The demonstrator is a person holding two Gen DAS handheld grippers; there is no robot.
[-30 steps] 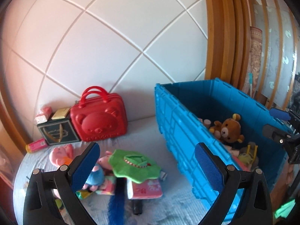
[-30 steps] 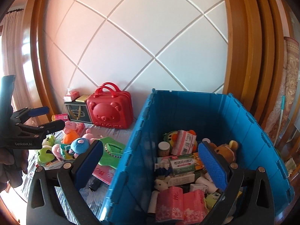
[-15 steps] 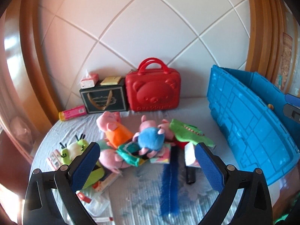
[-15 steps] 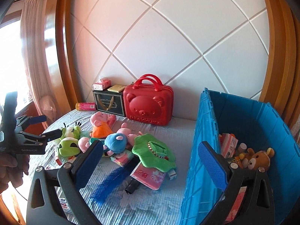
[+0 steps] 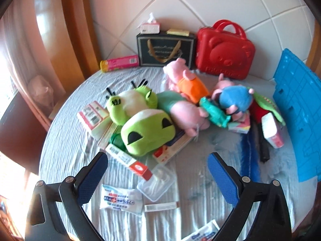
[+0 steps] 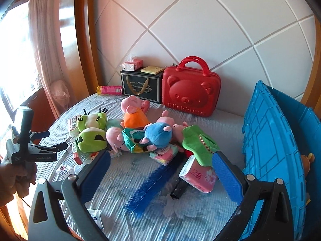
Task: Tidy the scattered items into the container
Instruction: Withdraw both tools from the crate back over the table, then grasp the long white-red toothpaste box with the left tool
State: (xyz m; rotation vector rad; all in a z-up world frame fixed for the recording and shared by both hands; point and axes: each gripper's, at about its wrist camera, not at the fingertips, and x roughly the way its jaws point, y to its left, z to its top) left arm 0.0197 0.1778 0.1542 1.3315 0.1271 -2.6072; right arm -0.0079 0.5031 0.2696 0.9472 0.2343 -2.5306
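Two handheld grippers, black frames with blue pads

Left gripper (image 5: 157,172) and right gripper (image 6: 160,172) both have textured blue fingertip pads (image 5: 92,178), silver screws at the joints, and small white lettering on the left one's side.

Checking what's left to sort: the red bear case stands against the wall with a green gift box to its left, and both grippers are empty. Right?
Nearly. The gift box left of the red bear case is black, not green, as the right wrist view shows. Both grippers, left and right, are empty.

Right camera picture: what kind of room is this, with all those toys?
Probably a bedroom at home: the plush toys lie on a striped bedsheet, behind them stands a padded white headboard-like wall, and a curtain hangs by a bright window.
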